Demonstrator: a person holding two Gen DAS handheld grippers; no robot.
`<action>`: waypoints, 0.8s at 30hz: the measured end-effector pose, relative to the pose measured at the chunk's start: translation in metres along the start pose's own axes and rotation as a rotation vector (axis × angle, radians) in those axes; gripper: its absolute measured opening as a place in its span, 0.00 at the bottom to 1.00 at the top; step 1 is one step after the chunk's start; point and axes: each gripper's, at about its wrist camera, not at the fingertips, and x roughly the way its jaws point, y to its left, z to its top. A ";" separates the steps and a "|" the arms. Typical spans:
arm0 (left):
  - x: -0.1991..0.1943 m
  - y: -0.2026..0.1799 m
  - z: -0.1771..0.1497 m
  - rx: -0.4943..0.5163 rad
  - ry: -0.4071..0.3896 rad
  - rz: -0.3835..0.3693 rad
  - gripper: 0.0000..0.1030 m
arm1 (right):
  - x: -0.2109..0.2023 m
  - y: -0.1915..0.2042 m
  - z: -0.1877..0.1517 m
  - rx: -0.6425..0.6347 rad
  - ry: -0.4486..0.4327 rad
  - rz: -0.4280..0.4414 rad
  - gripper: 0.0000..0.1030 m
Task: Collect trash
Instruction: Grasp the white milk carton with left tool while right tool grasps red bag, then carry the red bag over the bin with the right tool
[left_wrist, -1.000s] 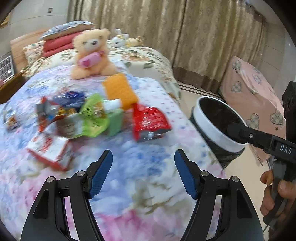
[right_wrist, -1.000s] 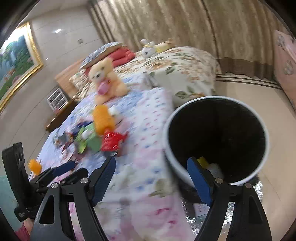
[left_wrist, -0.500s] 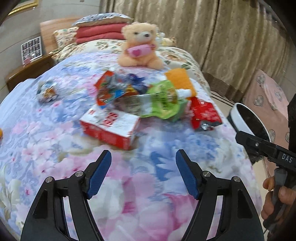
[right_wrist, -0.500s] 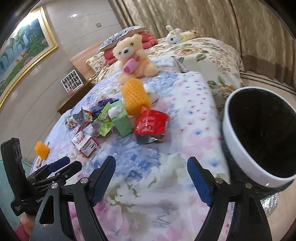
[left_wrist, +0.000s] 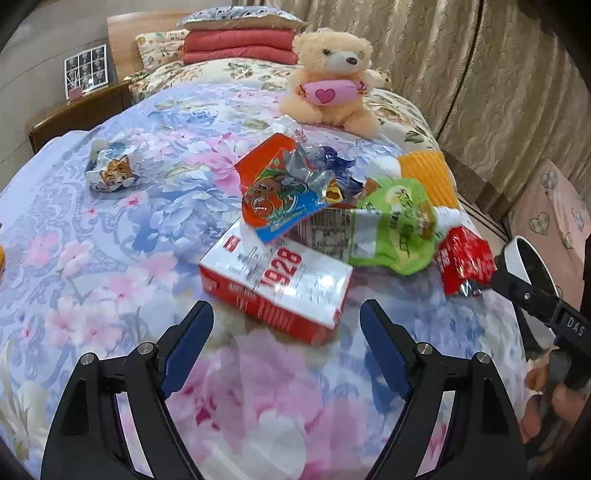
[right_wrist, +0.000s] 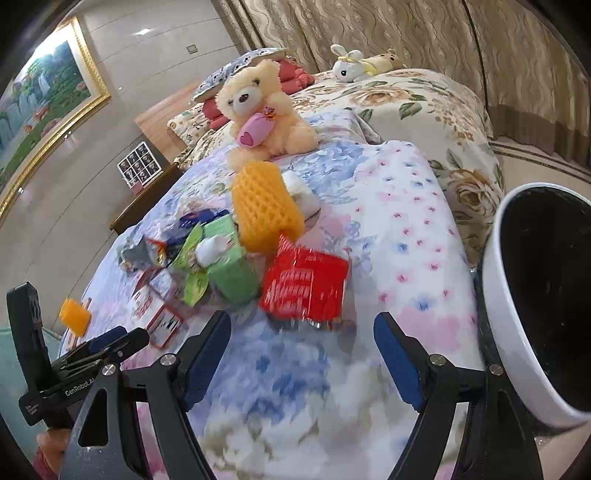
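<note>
A pile of trash lies on the floral bedspread (left_wrist: 110, 229). A red-and-white box marked 1928 (left_wrist: 277, 284) lies just ahead of my open, empty left gripper (left_wrist: 286, 332). Behind the box are a colourful cartoon wrapper (left_wrist: 280, 195), a green pouch (left_wrist: 399, 225) and a red packet (left_wrist: 465, 262). My open, empty right gripper (right_wrist: 303, 345) hovers just short of the red packet (right_wrist: 304, 288), with a green carton (right_wrist: 229, 258) to its left. The white-rimmed black trash bin (right_wrist: 517, 332) stands at the right beside the bed.
A teddy bear (left_wrist: 332, 77) sits behind the pile, with a yellow sponge-like block (right_wrist: 264, 203) in front of it. A crumpled cartoon wrapper (left_wrist: 114, 171) lies apart at the left. Pillows, a nightstand (left_wrist: 77, 114) and curtains lie beyond.
Both grippers swung from the bin towards the trash pile and came closer. The 1928 box now lies just ahead of the left gripper, the red packet just ahead of the right. Both stay open.
</note>
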 end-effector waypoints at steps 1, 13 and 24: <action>0.004 -0.001 0.003 -0.004 0.007 -0.002 0.82 | 0.003 -0.001 0.001 0.005 0.004 0.000 0.79; 0.036 -0.006 0.019 -0.054 0.030 0.098 0.81 | 0.031 -0.006 0.008 0.040 0.040 0.026 0.31; -0.008 0.005 -0.006 0.013 -0.059 0.061 0.52 | 0.001 -0.002 -0.011 0.009 0.017 0.052 0.27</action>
